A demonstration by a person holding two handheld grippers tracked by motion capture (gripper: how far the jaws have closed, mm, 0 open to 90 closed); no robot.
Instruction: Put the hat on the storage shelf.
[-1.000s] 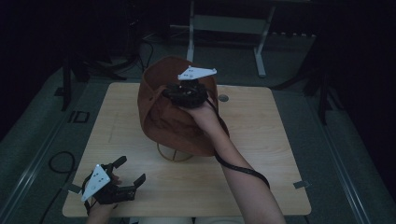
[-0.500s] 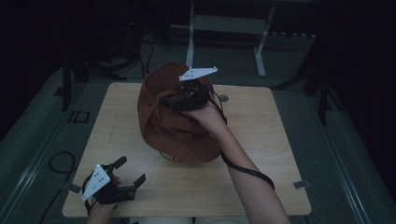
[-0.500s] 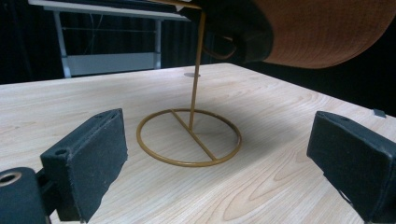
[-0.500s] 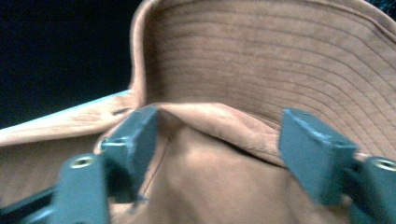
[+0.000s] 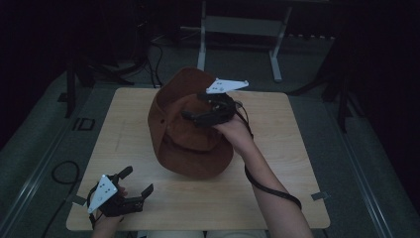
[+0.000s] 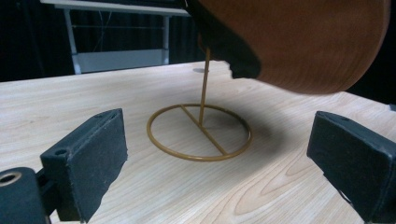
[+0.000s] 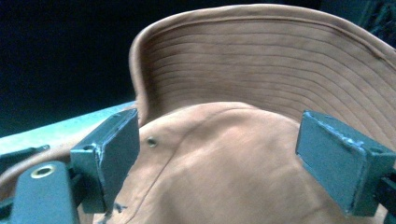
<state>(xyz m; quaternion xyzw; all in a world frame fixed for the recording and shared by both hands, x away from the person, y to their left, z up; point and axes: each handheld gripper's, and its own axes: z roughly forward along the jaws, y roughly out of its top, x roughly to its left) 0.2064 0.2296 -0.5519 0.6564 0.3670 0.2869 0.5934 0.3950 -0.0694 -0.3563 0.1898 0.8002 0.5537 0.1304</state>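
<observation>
From where I sit, the brown hat [image 5: 185, 131] is perched on a thin gold wire stand [image 6: 201, 133] near the middle of the light wooden table [image 5: 292, 163], its crown up and its far brim curled upward. My right gripper [image 5: 198, 115] hovers right over the crown, and its jaws have just been opening; in the right gripper view I see them spread wide, one on either side of the crown [image 7: 210, 158], with the pads clear of the fabric and nothing pinched between them. A small metal eyelet [image 7: 151, 141] sits on the crown just beside the left-hand jaw in that view, and the stitched underside of the raised brim [image 7: 261, 60] rises like a wall straight ahead, blocking what lies past it. My left gripper [image 5: 131, 186] rests low at the near left corner of the table, well apart from the hat, jaws wide and holding nothing. Looking along it, I see the stand's ring base flat on the wood with its upright rod going up into the hat, whose brim overhangs the ring and casts a shadow on it. Beyond the far edge of the table stands a grey metal frame [image 5: 237, 29] on the floor, and dark cables [image 5: 59, 173] trail on the floor to the left.
</observation>
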